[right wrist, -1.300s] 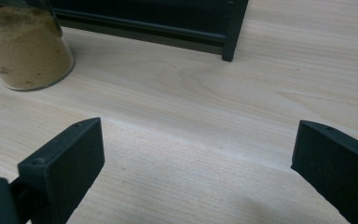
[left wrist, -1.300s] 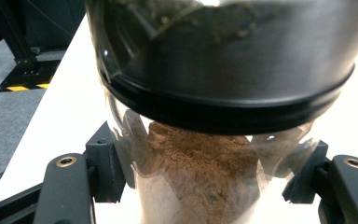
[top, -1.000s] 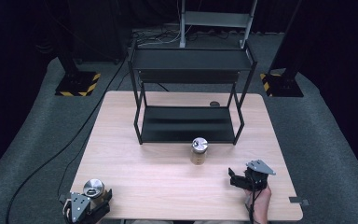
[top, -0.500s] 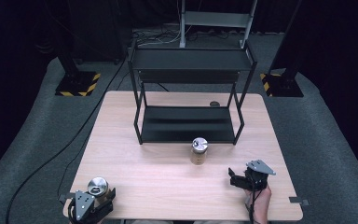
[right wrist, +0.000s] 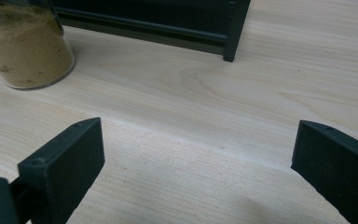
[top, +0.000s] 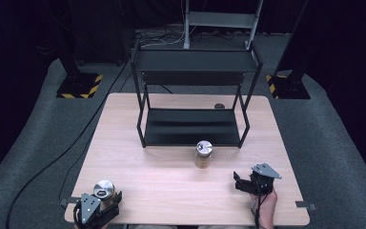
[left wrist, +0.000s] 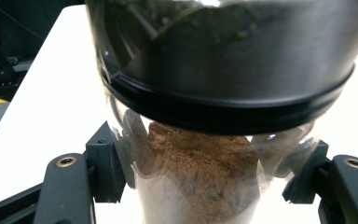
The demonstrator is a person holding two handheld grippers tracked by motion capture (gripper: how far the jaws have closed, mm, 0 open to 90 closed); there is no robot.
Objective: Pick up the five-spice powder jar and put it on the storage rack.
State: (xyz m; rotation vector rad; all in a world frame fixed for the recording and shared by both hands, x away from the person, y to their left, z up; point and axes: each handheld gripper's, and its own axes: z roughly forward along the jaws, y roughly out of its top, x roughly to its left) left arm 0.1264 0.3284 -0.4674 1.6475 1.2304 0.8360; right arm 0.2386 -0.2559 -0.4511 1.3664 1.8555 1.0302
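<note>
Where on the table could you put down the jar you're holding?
The widest bare wood lies between the left gripper with its spice jar and the right gripper, in front of the second spice jar. The black shelf rack takes up the middle back, leaving bare strips of table either side.

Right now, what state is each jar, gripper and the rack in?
Left gripper: fingers shut on the brown-powder jar.
Brown-powder jar: lid on, upright, held at the table's near left corner.
Right gripper: fingers open, nothing between them, over bare table.
Tan-powder jar: lid on, upright on the table, in front of the rack, untouched.
Black rack: standing upright, both shelves bare.
</note>
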